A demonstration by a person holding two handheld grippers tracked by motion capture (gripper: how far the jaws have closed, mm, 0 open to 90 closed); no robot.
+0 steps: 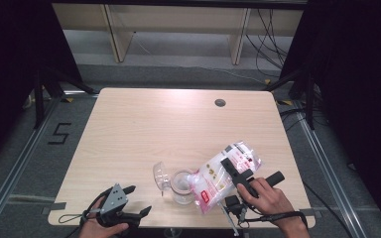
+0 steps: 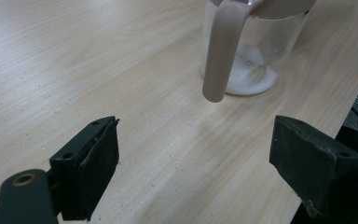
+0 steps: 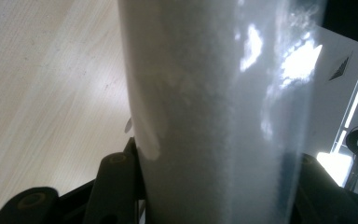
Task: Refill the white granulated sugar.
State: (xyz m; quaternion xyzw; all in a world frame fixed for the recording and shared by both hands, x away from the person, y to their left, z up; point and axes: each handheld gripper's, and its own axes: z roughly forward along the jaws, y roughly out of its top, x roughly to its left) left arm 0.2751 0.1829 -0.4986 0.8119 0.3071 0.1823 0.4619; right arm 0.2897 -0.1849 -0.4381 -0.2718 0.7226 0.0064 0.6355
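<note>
Plastic bag (image 1: 225, 174) of white granules, w/ red-and-white label, sits clamped in the right gripper (image 1: 234, 173) near the table's (image 1: 178, 124) front right, tilted so its lower end hangs just over a clear glass jar (image 1: 181, 187). Right gripper view: bag (image 3: 214, 116) fills the gap btwn the two black jaws, both pads pressed to its sides, white grains packed behind shiny film. Person's right hand (image 1: 268, 196) wraps the gripper's handle, cable trailing toward the table edge.

Jar stands upright at front centre, thin layer of white powder on its bottom; clear hinged lid (image 1: 160, 174) swung open to its left, touching the rim. Left gripper view: jar (image 2: 254, 51) w/ its pale handle (image 2: 223, 51) ahead of the jaws, apart from them.

Left gripper (image 1: 134, 202) rests low at the front left corner, held by the left hand (image 1: 99, 225); jaws spread wide, nothing btwn them but bare wood. Grey three-cornered plate on top.

Round cable hole (image 1: 220, 102) marks the far right of the light wood tabletop.
</note>
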